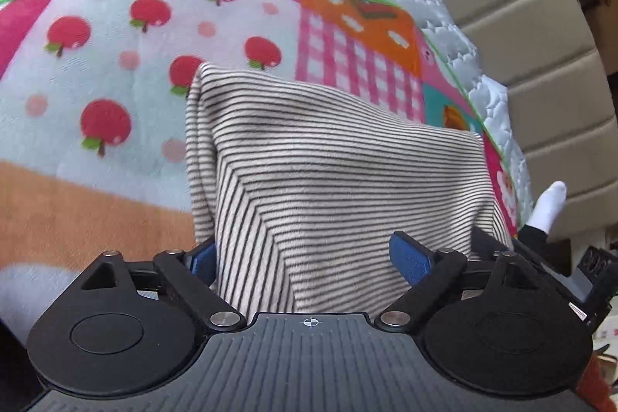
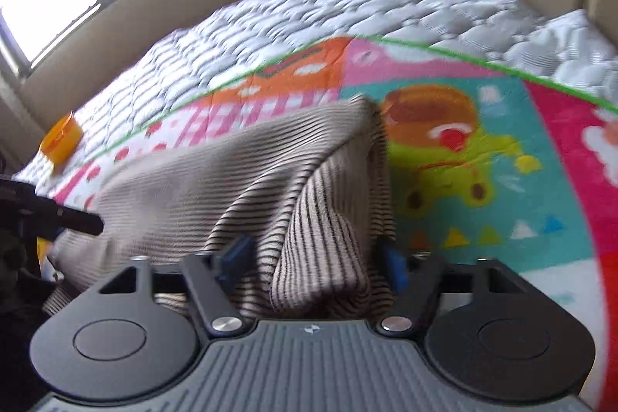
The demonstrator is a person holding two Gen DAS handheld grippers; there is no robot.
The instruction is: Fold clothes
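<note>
A striped black-and-cream garment [image 1: 328, 172] lies folded on a colourful blanket [image 1: 116, 64]. Its near edge runs between the blue pads [image 1: 411, 257] of my left gripper [image 1: 305, 257], whose jaws stand wide apart and open, with the fabric loose between them. In the right wrist view the same garment [image 2: 231, 180] bunches up in a ridge between the fingers of my right gripper [image 2: 314, 257]. Its blue pads [image 2: 396, 263] sit beside the folds without pinching them, so it is open.
The blanket [image 2: 483, 161] covers a white quilted mattress [image 2: 309, 14]. An orange round container [image 2: 61, 138] sits at the mattress's left edge. A beige padded headboard [image 1: 521, 26] stands to the right, and a white-socked foot [image 1: 550, 203] shows beside the bed.
</note>
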